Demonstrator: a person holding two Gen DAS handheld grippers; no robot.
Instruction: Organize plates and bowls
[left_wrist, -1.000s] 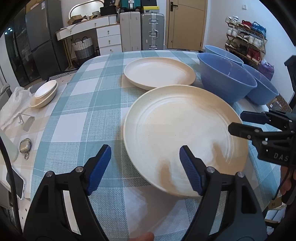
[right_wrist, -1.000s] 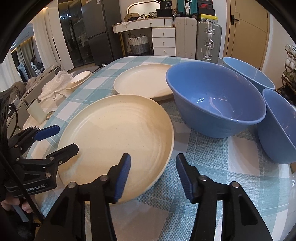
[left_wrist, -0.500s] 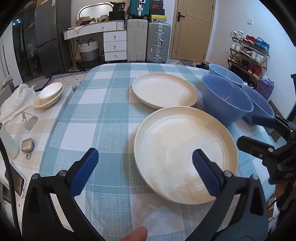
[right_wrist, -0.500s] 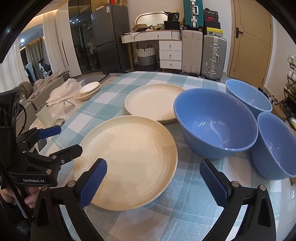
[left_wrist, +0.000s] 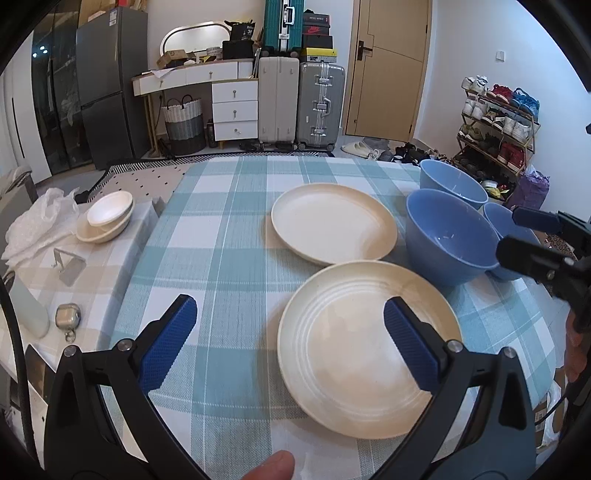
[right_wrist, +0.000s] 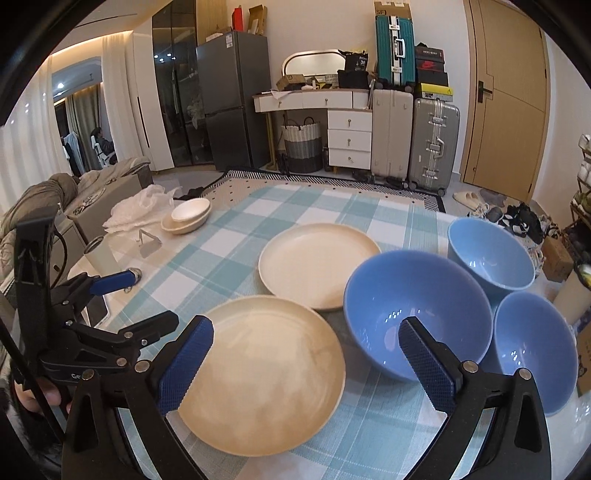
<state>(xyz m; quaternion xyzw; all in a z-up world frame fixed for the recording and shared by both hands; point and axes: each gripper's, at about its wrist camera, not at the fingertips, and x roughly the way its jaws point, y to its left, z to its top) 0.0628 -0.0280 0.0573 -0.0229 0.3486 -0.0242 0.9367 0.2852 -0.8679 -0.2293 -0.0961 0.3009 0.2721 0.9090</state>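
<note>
Two cream plates lie on the checked tablecloth: a near plate (left_wrist: 365, 343) (right_wrist: 266, 373) and a far plate (left_wrist: 334, 223) (right_wrist: 317, 264). Three blue bowls stand to their right: a big one (left_wrist: 448, 238) (right_wrist: 413, 306), a far one (left_wrist: 452, 182) (right_wrist: 489, 254) and a near-right one (left_wrist: 496, 218) (right_wrist: 535, 350). My left gripper (left_wrist: 290, 341) is open and empty, raised above the near plate's left edge. My right gripper (right_wrist: 306, 363) is open and empty, above the gap between the near plate and the big bowl.
Two small white bowls (left_wrist: 107, 219) (right_wrist: 186, 218) are stacked on a side table at the left, with a white bag (left_wrist: 40, 221), a metal stand (left_wrist: 68, 266) and an earbud case (left_wrist: 68, 317). A shoe rack (left_wrist: 498, 122) stands at the right.
Both grippers have opened wide and pulled back and up from the near plate, which stays on the table. The plates and bowls have not moved.
</note>
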